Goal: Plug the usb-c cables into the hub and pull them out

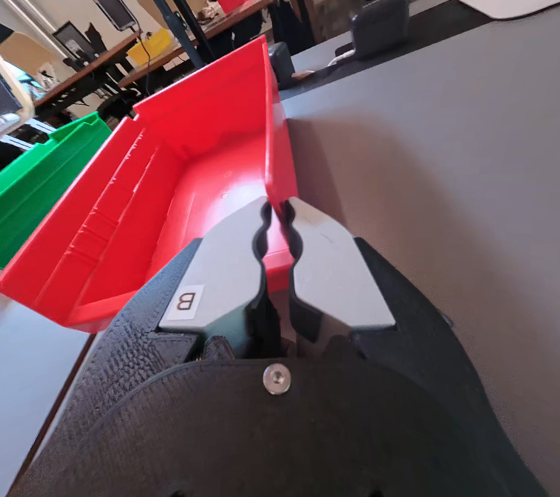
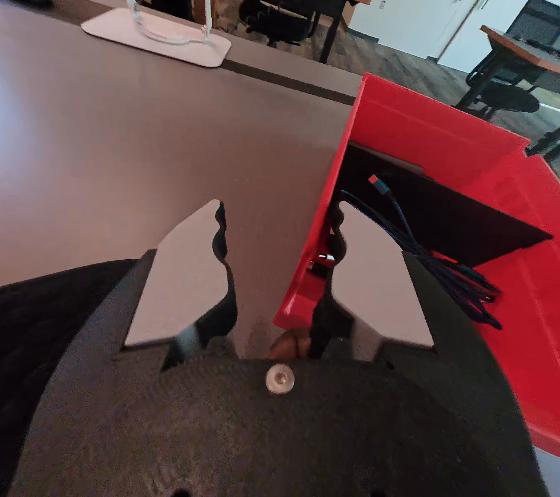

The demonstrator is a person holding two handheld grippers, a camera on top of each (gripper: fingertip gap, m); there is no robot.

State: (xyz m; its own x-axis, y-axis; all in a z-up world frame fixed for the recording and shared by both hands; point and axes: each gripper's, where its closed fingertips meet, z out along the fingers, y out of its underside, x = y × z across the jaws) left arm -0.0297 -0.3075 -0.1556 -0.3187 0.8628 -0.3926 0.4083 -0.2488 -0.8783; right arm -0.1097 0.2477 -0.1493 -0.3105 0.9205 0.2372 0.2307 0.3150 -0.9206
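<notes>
My left gripper (image 1: 278, 205) is shut on the right side wall of an empty red bin (image 1: 188, 179) near its front corner. My right gripper (image 2: 280, 205) is open and straddles the left wall of a second red bin (image 2: 330, 209), with one finger inside and one over the table. That bin holds a coiled dark blue braided cable (image 2: 430, 258) with a red-tipped plug (image 2: 378, 182), a flat black slab (image 2: 439, 209), and a small black and silver connector (image 2: 324, 261) by the inner finger. I cannot tell which item is the hub.
A green bin (image 1: 45, 173) stands left of the empty red bin. A grey table (image 2: 151, 149) lies between the bins. A white stand base (image 2: 157, 37) and a dark box (image 1: 378, 25) sit at its far edge. A person stands at desks behind. The gap from one gripper's tips to the other's is roughly 55 centimetres.
</notes>
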